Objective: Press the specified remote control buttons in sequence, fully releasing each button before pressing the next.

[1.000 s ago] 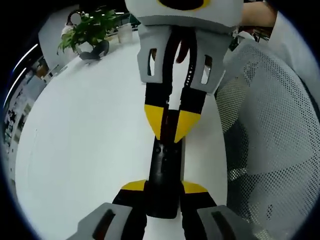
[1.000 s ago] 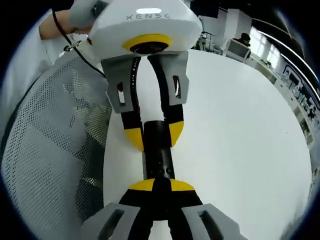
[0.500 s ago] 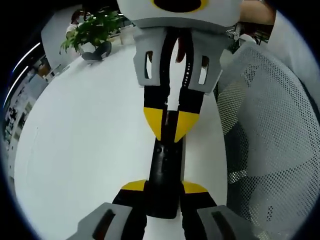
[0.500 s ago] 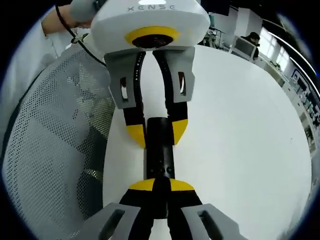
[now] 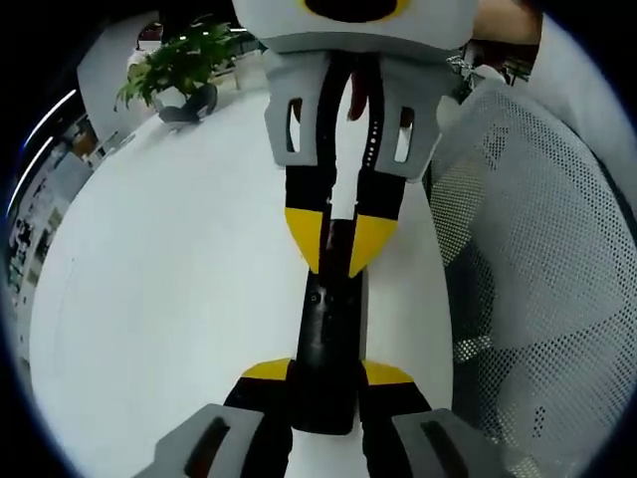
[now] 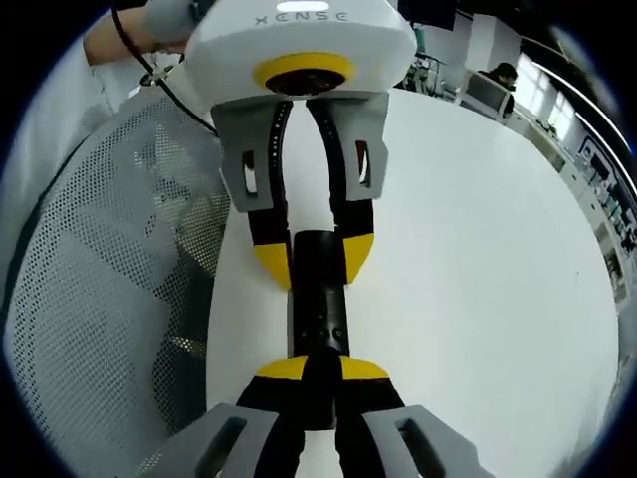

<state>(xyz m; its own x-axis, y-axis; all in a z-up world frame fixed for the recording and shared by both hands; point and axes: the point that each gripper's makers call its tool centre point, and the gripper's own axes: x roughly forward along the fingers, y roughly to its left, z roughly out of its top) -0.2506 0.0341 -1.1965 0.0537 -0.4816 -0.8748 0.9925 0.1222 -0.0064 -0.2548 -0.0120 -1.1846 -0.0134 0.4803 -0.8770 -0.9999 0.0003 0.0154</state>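
**Remote pinned by one gripper, pressed by the other**

I have the remote [image 5: 325, 349] clamped across its near end in the left gripper [image 5: 326, 372], jaws closed on both long sides. I hold it there so it stays put over the white table [image 5: 169, 279], close to the edge, by a mesh chair [image 5: 528, 259].

The right gripper [image 6: 314, 368] has its jaws drawn together, tips touching, set down on the remote's button face. I judge the closed tips serve as one blunt point for pressing; whether a button is actually depressed I cannot tell.

A plant [image 5: 179, 60] sits at the far side. Next I would lift fully clear before the next button.
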